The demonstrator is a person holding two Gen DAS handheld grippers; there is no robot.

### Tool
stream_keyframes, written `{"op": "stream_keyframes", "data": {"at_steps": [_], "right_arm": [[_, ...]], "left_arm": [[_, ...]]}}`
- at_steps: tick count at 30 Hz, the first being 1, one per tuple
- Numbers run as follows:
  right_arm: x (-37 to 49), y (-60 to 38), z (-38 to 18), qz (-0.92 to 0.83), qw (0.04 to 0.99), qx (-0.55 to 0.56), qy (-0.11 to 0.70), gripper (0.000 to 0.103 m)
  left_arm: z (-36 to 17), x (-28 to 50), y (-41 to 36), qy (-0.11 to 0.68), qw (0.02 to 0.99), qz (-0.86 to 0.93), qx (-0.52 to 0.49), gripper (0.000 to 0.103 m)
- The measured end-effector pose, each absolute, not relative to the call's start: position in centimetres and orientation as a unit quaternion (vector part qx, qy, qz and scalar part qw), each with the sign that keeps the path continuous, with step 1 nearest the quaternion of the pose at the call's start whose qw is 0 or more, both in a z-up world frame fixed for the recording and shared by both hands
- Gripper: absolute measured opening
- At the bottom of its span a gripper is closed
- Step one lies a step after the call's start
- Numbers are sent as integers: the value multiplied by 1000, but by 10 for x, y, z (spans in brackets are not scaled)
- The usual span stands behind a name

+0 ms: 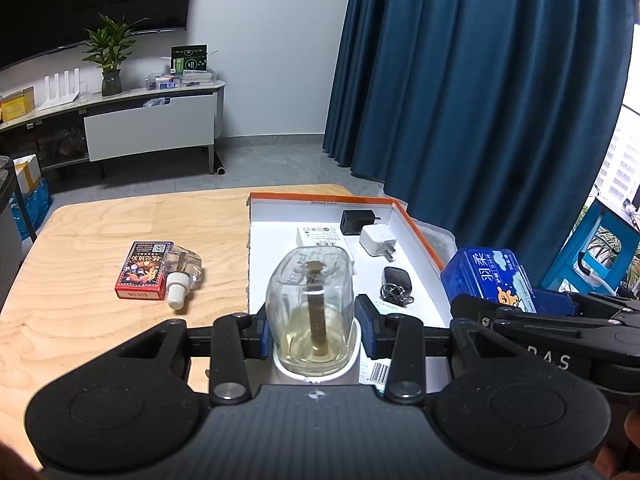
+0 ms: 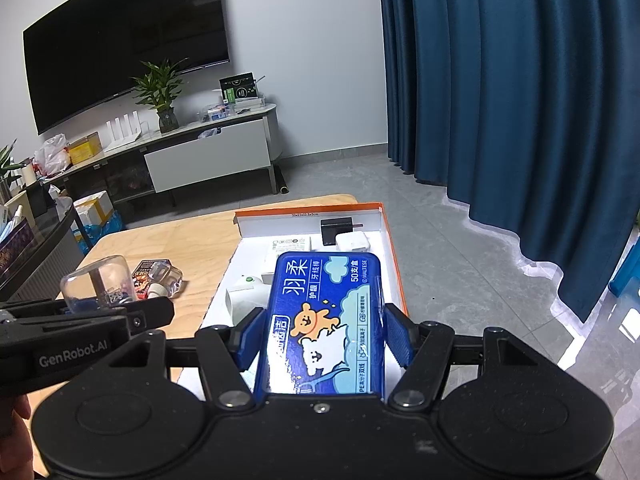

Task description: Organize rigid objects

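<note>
My left gripper (image 1: 316,334) is shut on a clear glass refill bottle (image 1: 310,308) with a brown wick, held over the near left part of the open white box with orange rim (image 1: 416,232). My right gripper (image 2: 324,334) is shut on a blue floss-pick box (image 2: 326,320) with a bear picture, held above the box's right side; it also shows in the left wrist view (image 1: 490,280). On the wooden table (image 1: 100,240) lie a red card pack (image 1: 144,276) and a second clear bottle (image 1: 186,274) with a white cap.
Inside the box lie a black charger (image 1: 356,222), a white charger (image 1: 378,242), a white flat packet (image 1: 320,236) and a black car key (image 1: 396,280). Blue curtains (image 1: 480,80) hang behind. A TV stand (image 1: 152,120) stands at the far wall.
</note>
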State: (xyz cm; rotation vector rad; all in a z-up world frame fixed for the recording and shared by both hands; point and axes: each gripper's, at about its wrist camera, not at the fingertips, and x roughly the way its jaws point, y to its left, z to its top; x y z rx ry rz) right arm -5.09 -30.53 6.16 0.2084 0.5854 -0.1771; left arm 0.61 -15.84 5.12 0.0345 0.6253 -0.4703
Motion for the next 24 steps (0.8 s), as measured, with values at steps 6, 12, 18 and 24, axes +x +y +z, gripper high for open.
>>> {"op": "stream_keyframes", "data": {"at_steps": [6,12,18,24], "right_arm": [[-51,-306,61,-87,948,102,288,75],[-50,-306,60,-86,948,101,289,75],[-49,-306,59,-85,948,101,291,75],[-49,-305,60,-85,948,101,290,75]], "left_arm": [[50,7,-159,305,924,-229,18,40],[50,8,-159,306,924,-230,16,40],[49,8,-158,307,923,-231,16,40],[48,8,-158,308,923,-231,15,40]]}}
